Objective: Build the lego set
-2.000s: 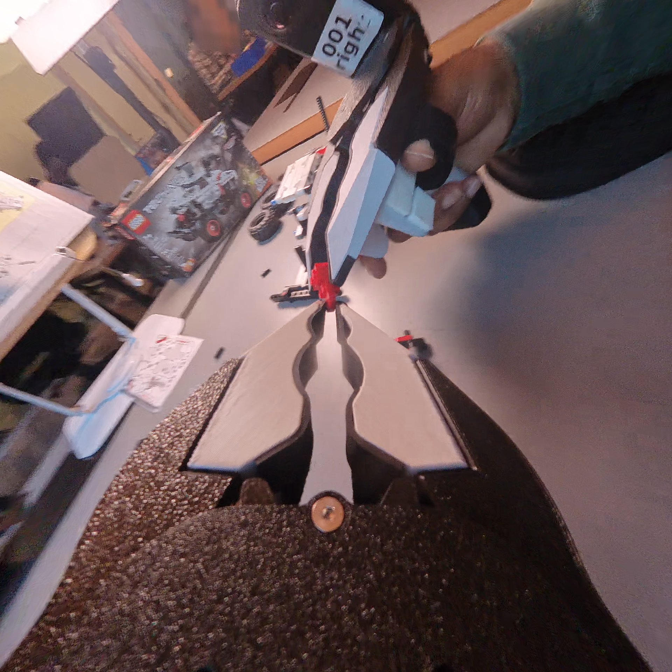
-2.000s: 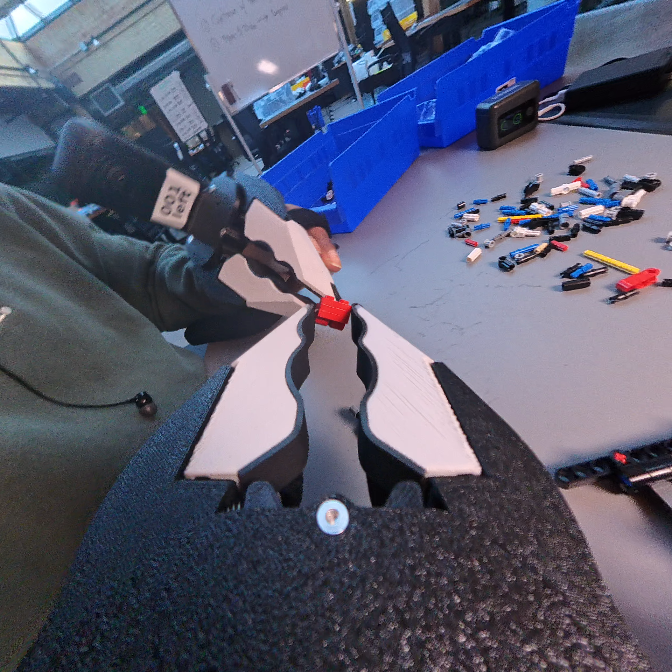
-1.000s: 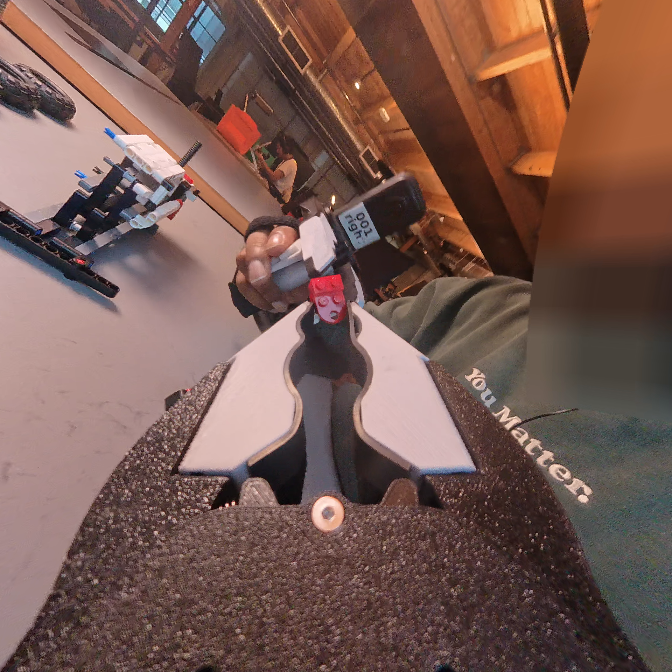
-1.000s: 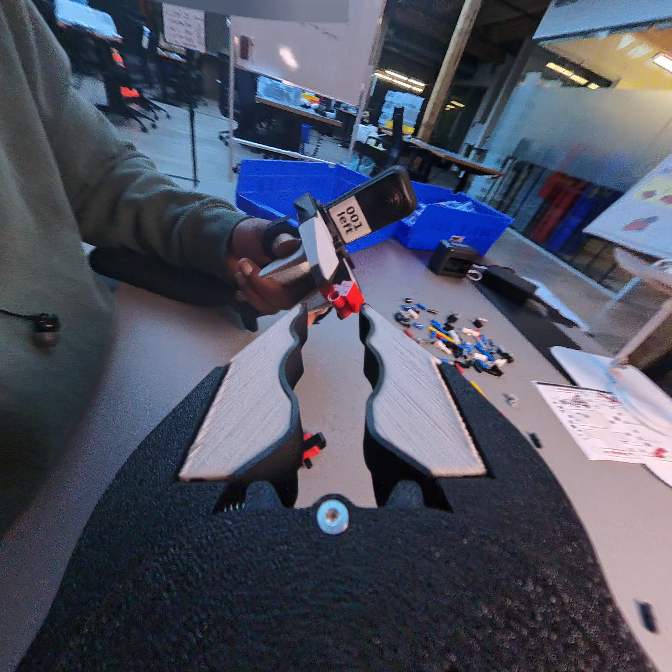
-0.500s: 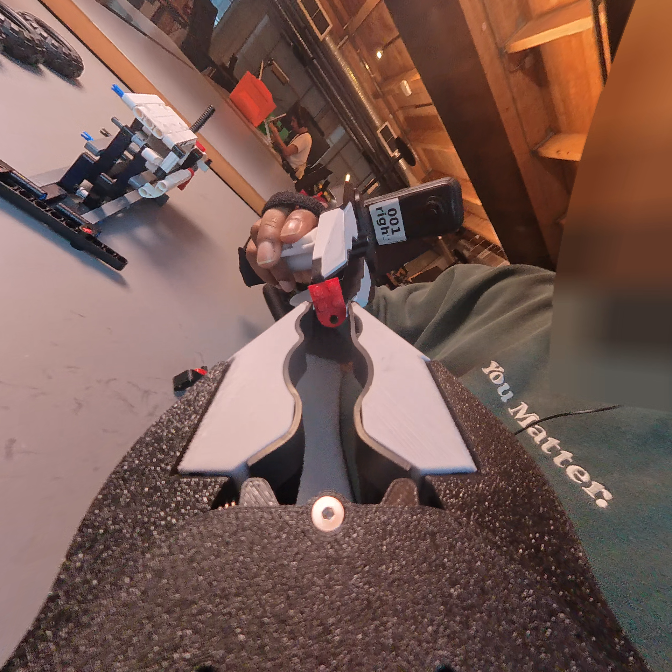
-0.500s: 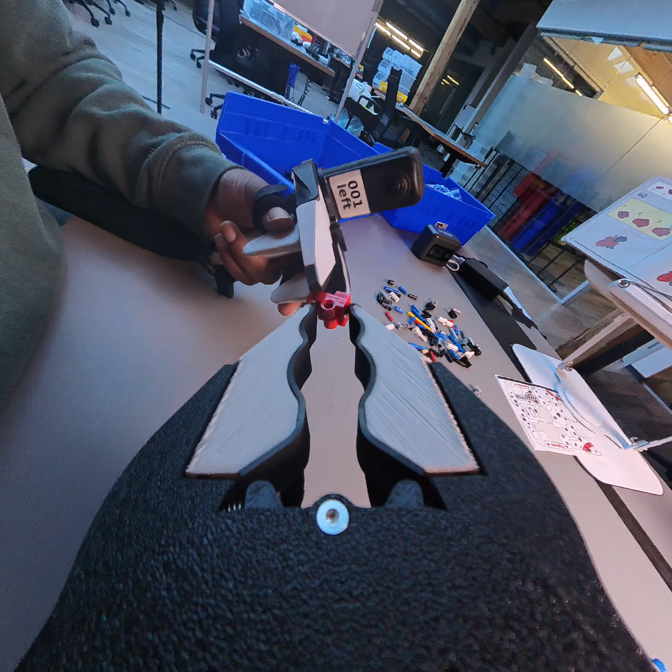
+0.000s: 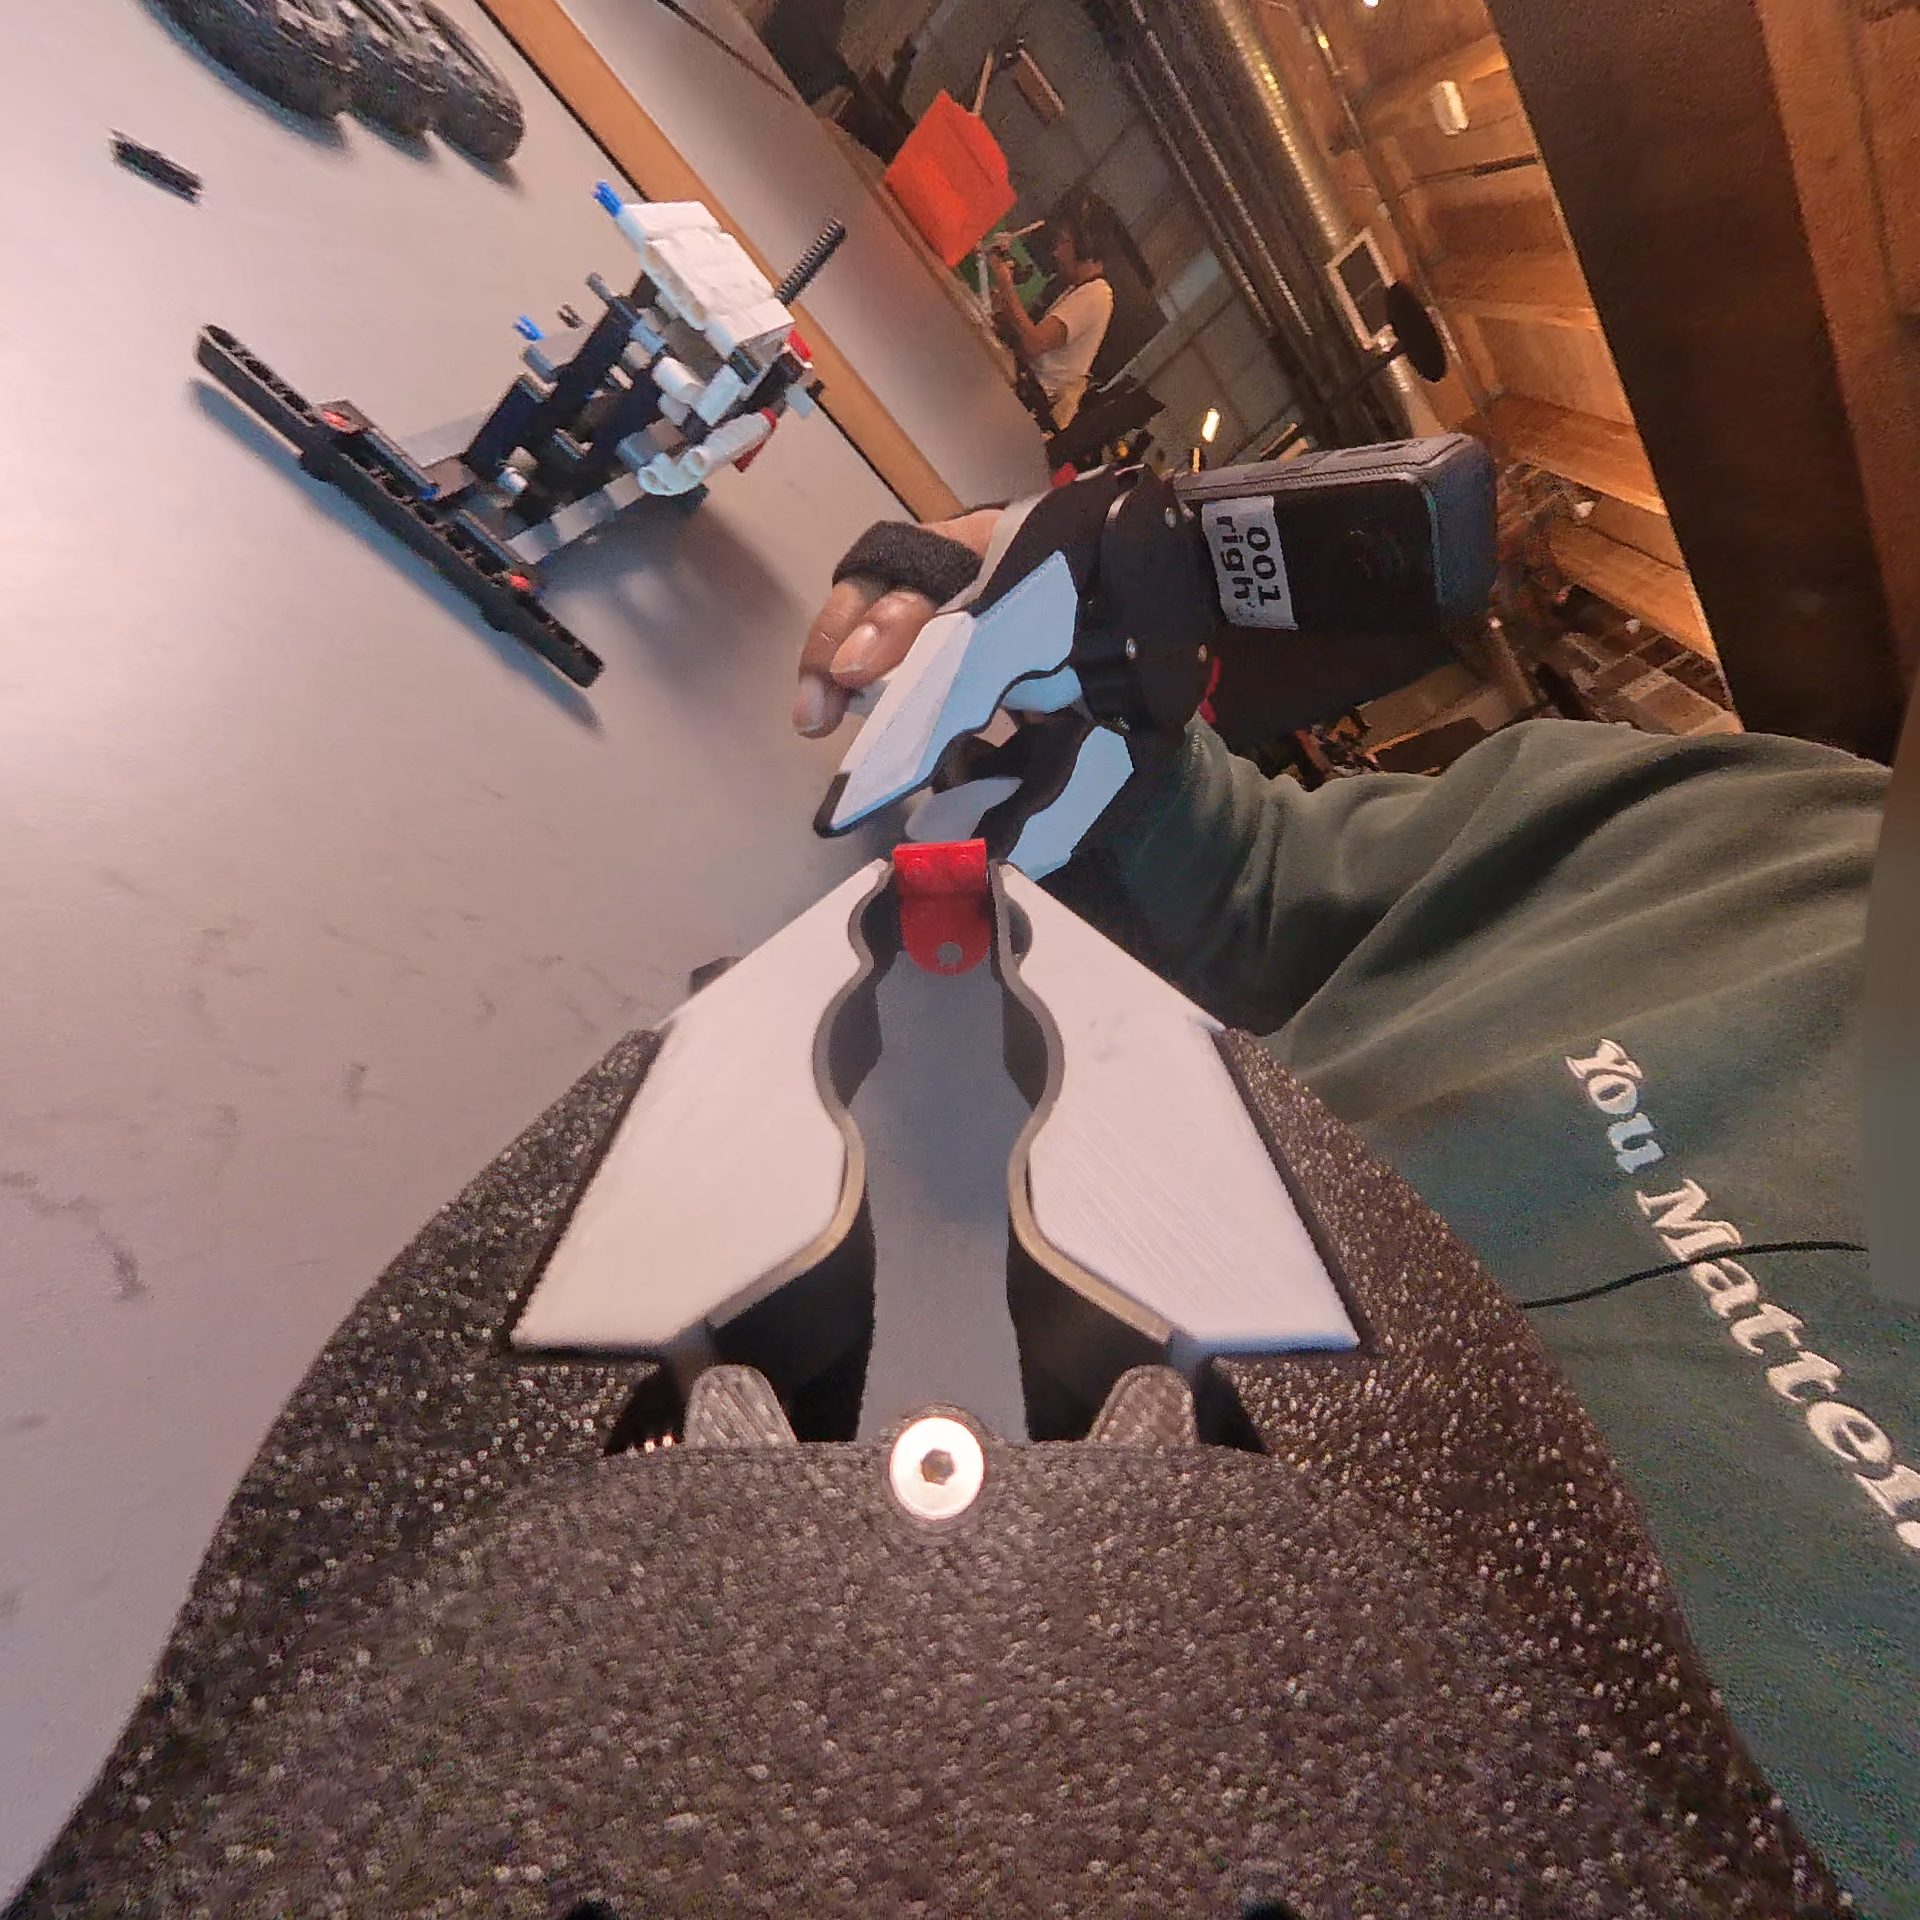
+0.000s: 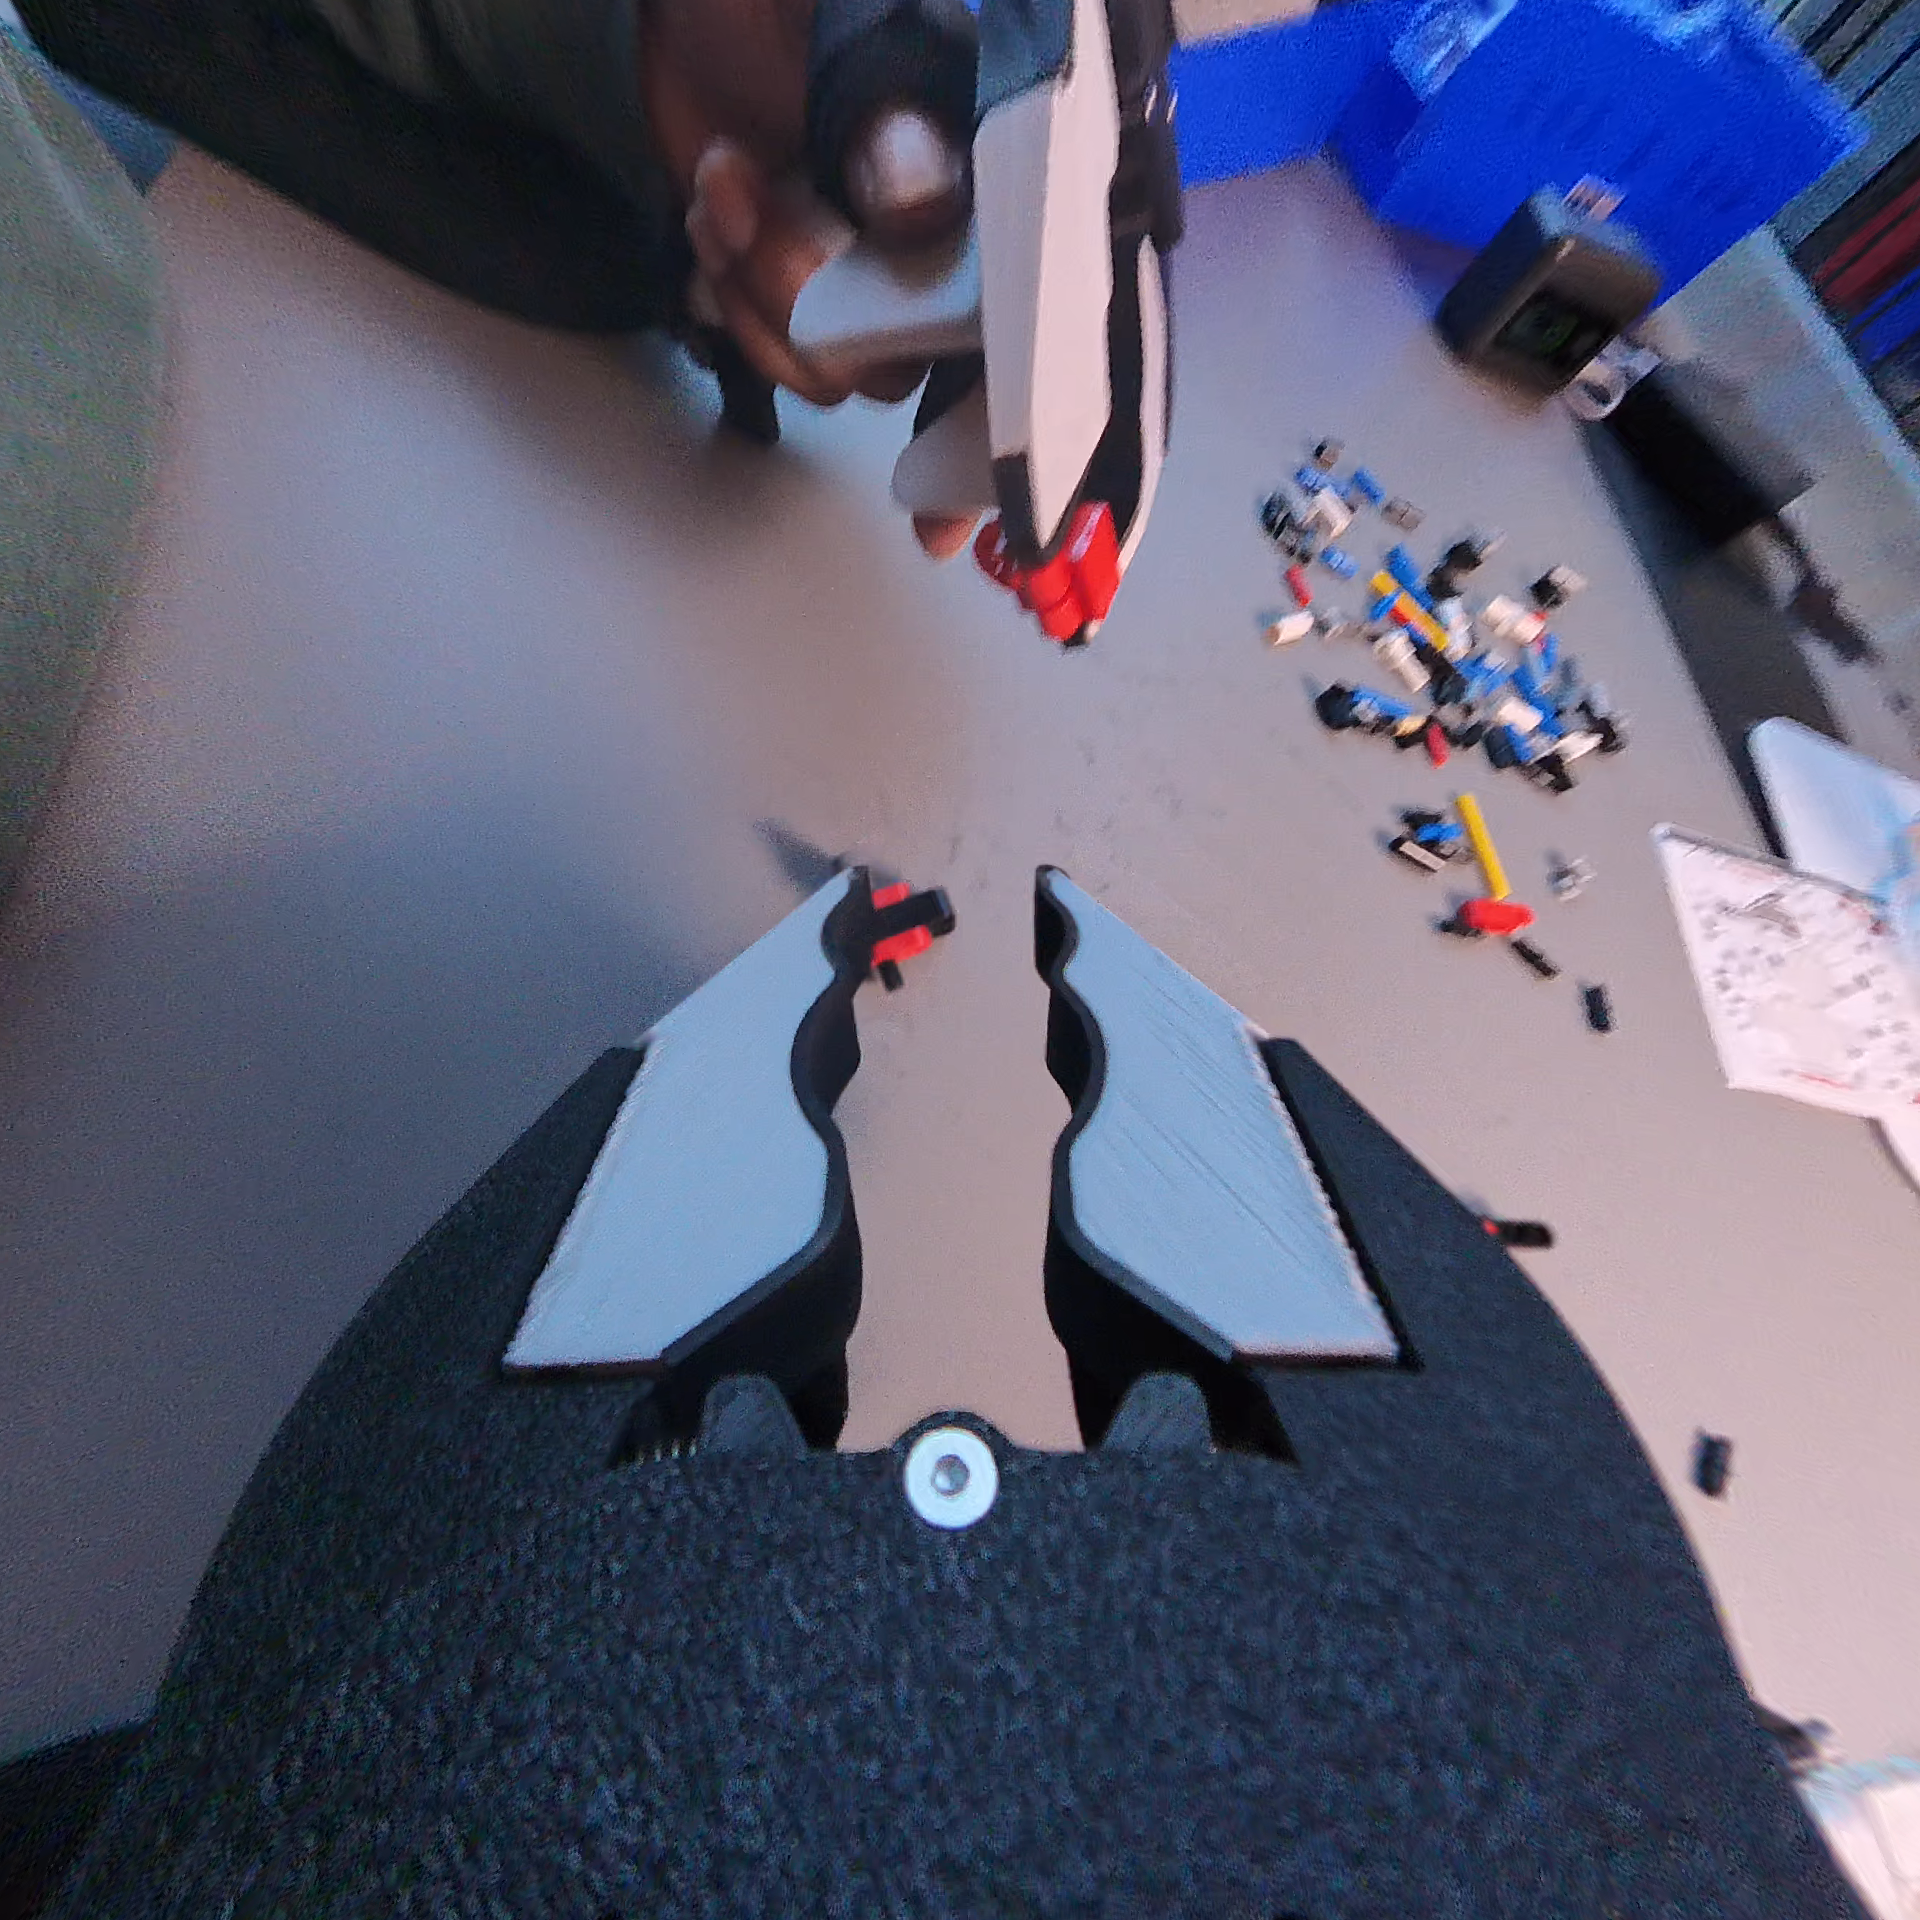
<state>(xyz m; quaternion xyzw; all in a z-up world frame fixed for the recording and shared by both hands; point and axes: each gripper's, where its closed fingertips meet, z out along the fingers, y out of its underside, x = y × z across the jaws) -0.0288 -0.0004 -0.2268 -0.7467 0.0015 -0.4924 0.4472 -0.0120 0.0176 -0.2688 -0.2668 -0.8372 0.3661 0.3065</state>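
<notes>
My left gripper (image 7: 940, 878) is shut on a small red lego piece (image 7: 940, 925), held in the air above the grey table (image 7: 260, 935). It also shows in the right wrist view (image 8: 1070, 540), pointing down with the red piece (image 8: 1065, 577) at its tips. My right gripper (image 8: 945, 883) is open and empty, a short way back from the red piece; in the left wrist view it (image 7: 930, 836) sits just beyond the piece without touching it. A small red and black piece (image 8: 909, 930) lies on the table by its left fingertip. The partly built black and white model (image 7: 623, 416) stands farther off.
A pile of loose small pieces (image 8: 1455, 665) and a yellow axle (image 8: 1481, 847) lie to the right. An instruction sheet (image 8: 1808, 977) lies at the right edge. Blue bins (image 8: 1558, 104) and a black device (image 8: 1548, 291) stand behind. Black tyres (image 7: 364, 62) lie beyond the model. Left tips and right tips are each some 20 centimeters from the yellow axle (image 8: 1481, 847).
My right gripper has drawn back from the red piece, opened wider and tilted down toward the table. My left gripper still holds the red piece, now turned.
</notes>
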